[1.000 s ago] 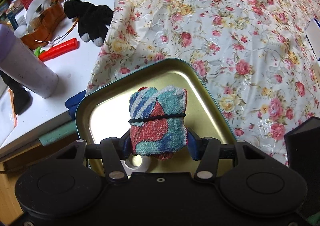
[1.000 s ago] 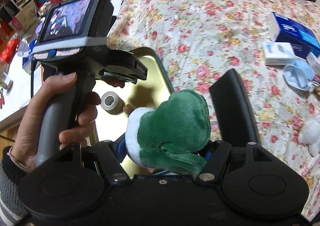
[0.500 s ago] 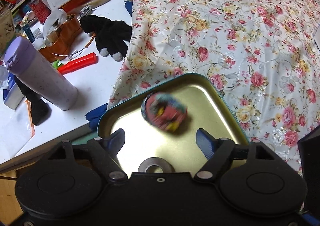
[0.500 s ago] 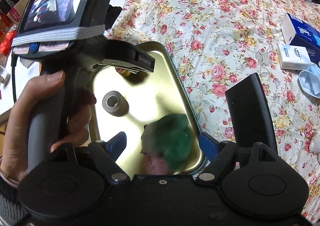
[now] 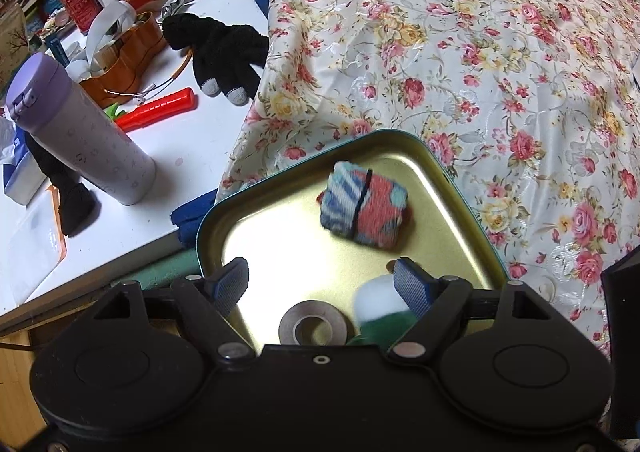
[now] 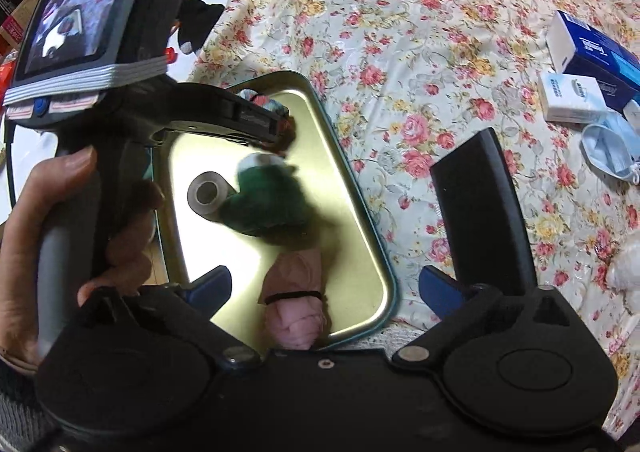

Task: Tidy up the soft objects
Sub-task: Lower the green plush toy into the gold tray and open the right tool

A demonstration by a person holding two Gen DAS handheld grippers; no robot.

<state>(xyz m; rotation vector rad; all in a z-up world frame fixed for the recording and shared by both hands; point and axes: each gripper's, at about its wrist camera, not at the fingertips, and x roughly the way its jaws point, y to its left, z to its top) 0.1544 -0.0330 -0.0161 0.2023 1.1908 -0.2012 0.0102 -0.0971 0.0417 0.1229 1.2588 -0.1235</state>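
Note:
A gold tin tray (image 5: 460,208) with a teal rim rests on the flowered cloth. In it lie a rolled red, blue and white towel bundle (image 5: 364,208) tied with a black band, a tape roll (image 5: 312,328) and a green and white plush (image 5: 376,304). My left gripper (image 5: 320,282) hangs open above the tray with nothing between its fingers. In the right wrist view the green plush (image 6: 268,204) lies blurred beside the tape roll (image 6: 208,192). A pink rolled cloth (image 6: 296,300) lies under my right gripper (image 6: 326,286), whose jaws are opening wide, the pads touching nothing.
On the white table to the left are a purple bottle (image 5: 80,132), a black glove (image 5: 220,48), a red-handled tool (image 5: 160,108) and an orange container (image 5: 124,52). On the cloth to the right lie blue boxes (image 6: 592,48), a face mask (image 6: 612,152) and a black flat object (image 6: 480,212).
My left gripper opened and let go of the towel bundle, which dropped into the tray. My right gripper opened and the green plush fell beside the tape roll.

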